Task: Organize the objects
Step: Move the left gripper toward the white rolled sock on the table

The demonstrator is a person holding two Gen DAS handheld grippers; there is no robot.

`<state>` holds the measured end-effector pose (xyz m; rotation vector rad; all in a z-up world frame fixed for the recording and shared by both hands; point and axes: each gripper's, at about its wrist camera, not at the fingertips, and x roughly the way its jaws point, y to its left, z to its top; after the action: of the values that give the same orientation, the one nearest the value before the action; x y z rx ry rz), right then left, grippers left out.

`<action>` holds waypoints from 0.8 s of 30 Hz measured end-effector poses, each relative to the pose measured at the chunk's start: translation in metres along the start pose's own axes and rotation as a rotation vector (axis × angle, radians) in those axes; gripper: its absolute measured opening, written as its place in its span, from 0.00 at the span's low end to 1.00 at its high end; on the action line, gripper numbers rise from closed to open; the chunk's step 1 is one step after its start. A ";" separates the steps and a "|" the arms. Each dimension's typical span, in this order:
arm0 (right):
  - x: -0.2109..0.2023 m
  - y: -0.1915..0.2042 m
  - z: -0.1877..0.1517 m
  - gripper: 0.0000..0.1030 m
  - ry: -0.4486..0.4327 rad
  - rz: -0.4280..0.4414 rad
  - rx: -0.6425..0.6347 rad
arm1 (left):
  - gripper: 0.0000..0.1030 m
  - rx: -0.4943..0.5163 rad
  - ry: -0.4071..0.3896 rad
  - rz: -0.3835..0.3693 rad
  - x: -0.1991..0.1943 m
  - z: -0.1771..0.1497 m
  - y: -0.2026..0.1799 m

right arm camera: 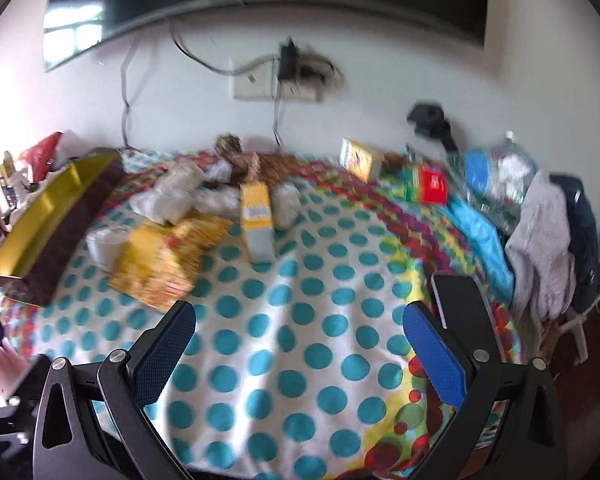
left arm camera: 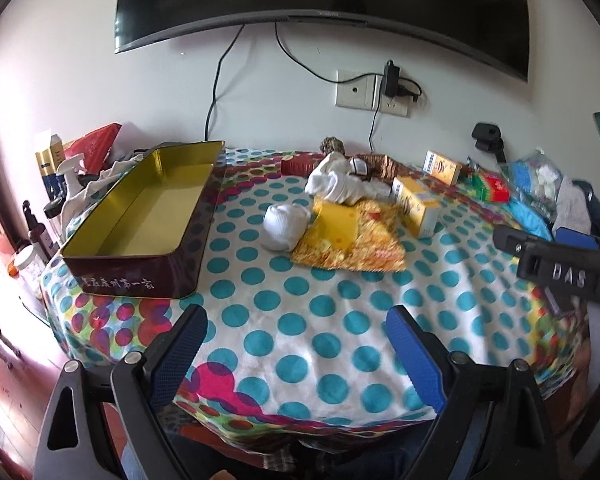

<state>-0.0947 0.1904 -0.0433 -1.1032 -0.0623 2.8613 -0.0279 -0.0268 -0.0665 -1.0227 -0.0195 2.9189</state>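
Both sets of tongs hang over the near edge of the table, and neither has anything in it: the left tongs [left arm camera: 296, 344] are spread wide over the polka-dot cloth [left arm camera: 300, 320], and the right tongs [right arm camera: 300, 344] are spread just as wide, nothing between the blue pads. Further out, the loose things sit in a cluster mid-table: a rolled white sock [left arm camera: 282, 226] just beside a yellow patterned packet [left arm camera: 352, 244], a heap of white socks [left arm camera: 340, 184] behind it, a yellow-and-white carton [left arm camera: 416, 208] to the right, a second carton [left arm camera: 442, 166] far right. On the left stands the long open tin [left arm camera: 140, 216], gold inside and bare. So by the look of it the tidying has barely started: nothing is in the tin, everything is left to gather.
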 end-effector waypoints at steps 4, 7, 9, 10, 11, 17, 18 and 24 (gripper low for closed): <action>0.040 -0.016 -0.008 1.00 0.067 0.004 0.034 | 0.90 0.021 0.019 0.022 0.025 -0.004 0.002; 0.063 -0.022 -0.010 1.00 0.098 0.026 0.043 | 0.90 -0.001 0.011 0.000 0.046 0.003 0.009; 0.073 -0.023 -0.010 1.00 0.104 0.029 0.036 | 0.90 -0.012 0.021 -0.017 0.058 0.011 0.013; 0.078 -0.022 -0.009 1.00 0.108 0.029 0.029 | 0.90 -0.019 0.027 -0.014 0.066 0.017 0.016; 0.083 -0.021 -0.008 1.00 0.113 0.032 0.020 | 0.90 -0.026 0.030 -0.001 0.074 0.025 0.019; 0.103 -0.014 -0.007 1.00 0.145 0.077 0.017 | 0.90 -0.039 0.107 0.024 0.125 0.061 0.030; 0.105 -0.014 -0.009 1.00 0.153 0.089 0.023 | 0.90 -0.035 0.111 0.040 0.130 0.064 0.031; 0.107 -0.020 -0.009 1.00 0.160 0.130 0.057 | 0.89 -0.008 0.133 0.049 0.148 0.074 0.023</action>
<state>-0.1668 0.2196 -0.1204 -1.3677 0.1038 2.8517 -0.1905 -0.0425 -0.1011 -1.2328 -0.0008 2.8893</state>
